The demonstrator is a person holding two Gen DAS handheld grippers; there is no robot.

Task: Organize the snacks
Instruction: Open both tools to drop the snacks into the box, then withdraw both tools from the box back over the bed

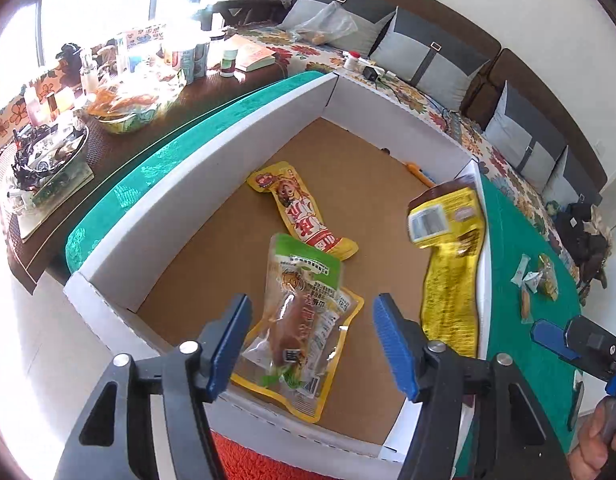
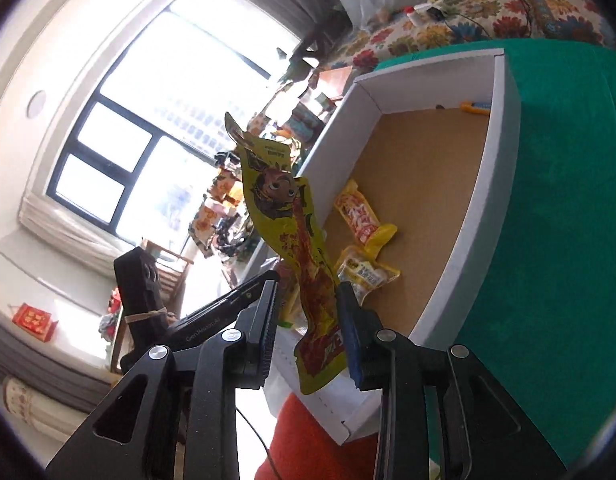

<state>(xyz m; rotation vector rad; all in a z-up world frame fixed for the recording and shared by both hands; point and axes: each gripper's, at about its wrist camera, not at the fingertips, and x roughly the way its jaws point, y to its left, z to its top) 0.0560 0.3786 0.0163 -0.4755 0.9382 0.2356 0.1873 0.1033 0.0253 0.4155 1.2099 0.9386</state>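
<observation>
Snack pouches sit in a white cardboard box [image 1: 212, 168] with a brown floor, on a green tablecloth [image 1: 519, 280] beside a floral daybed [image 1: 391, 76] and bright window [image 2: 148, 128]. Inside lie a red-and-yellow pouch [image 1: 304, 212] and a clear sausage pouch [image 1: 304, 316]. Left gripper [image 1: 311, 344] open, sausage pouch between unpressed jaws; right gripper [image 2: 308, 332] open, yellow cartoon pouch [image 2: 304, 248] loose between its jaws.

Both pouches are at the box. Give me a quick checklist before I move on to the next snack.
1. Left gripper open, clear of green-topped pouch: ok.
2. Green-topped pouch over the box floor: ok.
3. Right gripper open, not pinching yellow pouch: ok.
4. Yellow pouch fully inside box: cannot tell; it is at a side wall.
5. Small snacks on the green cloth boxed: not ok.
</observation>
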